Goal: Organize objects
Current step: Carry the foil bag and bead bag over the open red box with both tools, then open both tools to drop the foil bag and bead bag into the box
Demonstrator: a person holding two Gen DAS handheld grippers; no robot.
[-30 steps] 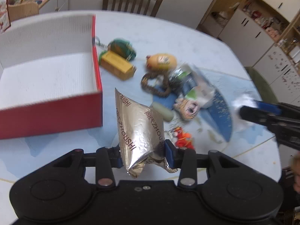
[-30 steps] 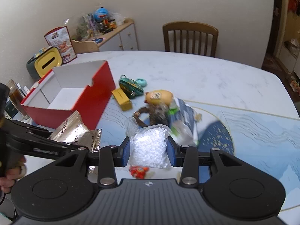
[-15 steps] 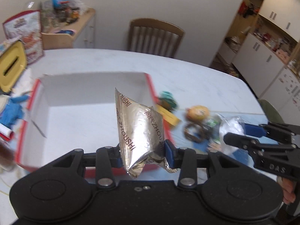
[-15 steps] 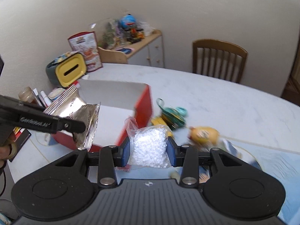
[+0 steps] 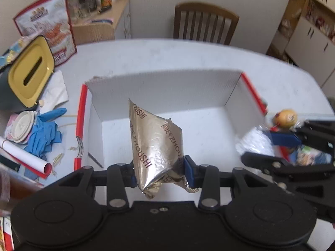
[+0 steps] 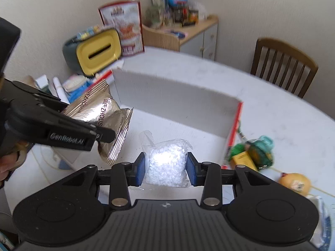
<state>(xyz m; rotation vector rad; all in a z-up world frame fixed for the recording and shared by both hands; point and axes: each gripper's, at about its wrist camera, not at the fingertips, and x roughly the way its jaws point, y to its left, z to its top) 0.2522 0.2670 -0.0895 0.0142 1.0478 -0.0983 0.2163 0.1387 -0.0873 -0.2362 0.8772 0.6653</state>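
Two tools, left tool (image 5: pixel 160 172) and right tool (image 6: pixel 165 168), each grip one packet.

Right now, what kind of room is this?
Probably a home dining room or kitchen: a wooden chair at a large table, white cupboards to one side, and a low sideboard crowded with household clutter.

White table (image 5: pixel 188 58): open red box (image 5: pixel 209 87), yellow-lidded bin (image 5: pixel 25 77), blue gloves (image 5: pixel 45 136), yellow toy (image 6: pixel 295 184).
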